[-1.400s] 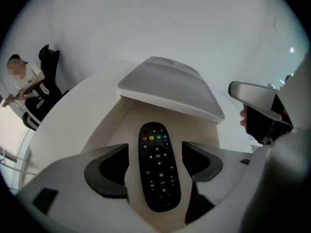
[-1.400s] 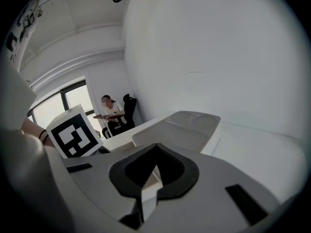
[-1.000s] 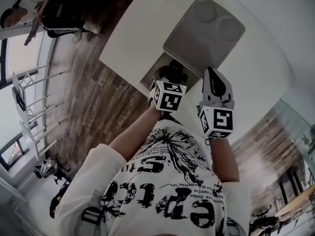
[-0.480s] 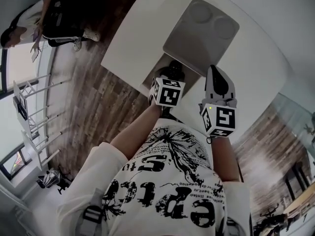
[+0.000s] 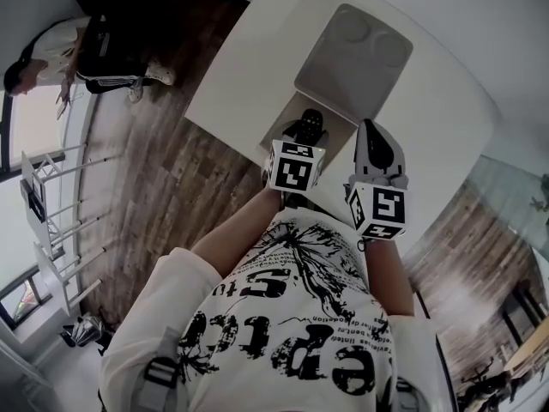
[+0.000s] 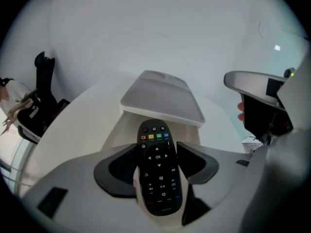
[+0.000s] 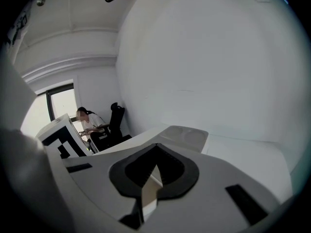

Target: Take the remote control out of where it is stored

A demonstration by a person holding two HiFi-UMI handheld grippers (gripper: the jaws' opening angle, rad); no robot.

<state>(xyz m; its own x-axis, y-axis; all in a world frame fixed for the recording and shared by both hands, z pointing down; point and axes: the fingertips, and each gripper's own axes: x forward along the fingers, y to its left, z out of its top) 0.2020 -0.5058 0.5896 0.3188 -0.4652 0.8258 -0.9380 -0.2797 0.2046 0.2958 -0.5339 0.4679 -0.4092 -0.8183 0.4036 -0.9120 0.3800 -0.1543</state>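
Observation:
A black remote control (image 6: 158, 171) with coloured buttons lies lengthwise between the jaws of my left gripper (image 6: 158, 166), whose dark pads press on its two long sides. In the head view the remote (image 5: 306, 127) sticks out beyond the left gripper (image 5: 300, 137), just over the open cream storage box (image 5: 279, 120) at the white table's near edge. The box's grey lid (image 5: 353, 54), with two round dents, sits tilted behind it. My right gripper (image 5: 376, 140) hovers to the right of the box, jaws together and nothing in them (image 7: 154, 154).
The white table (image 5: 446, 118) runs to the right and ends at an edge on the left above wooden floor (image 5: 163, 170). A person (image 5: 51, 50) sits by an office chair far to the left. White racks (image 5: 51, 196) stand by the window.
The left gripper has come back slightly from the box and the remote now shows plainly beyond its marker cube. The right gripper has barely shifted.

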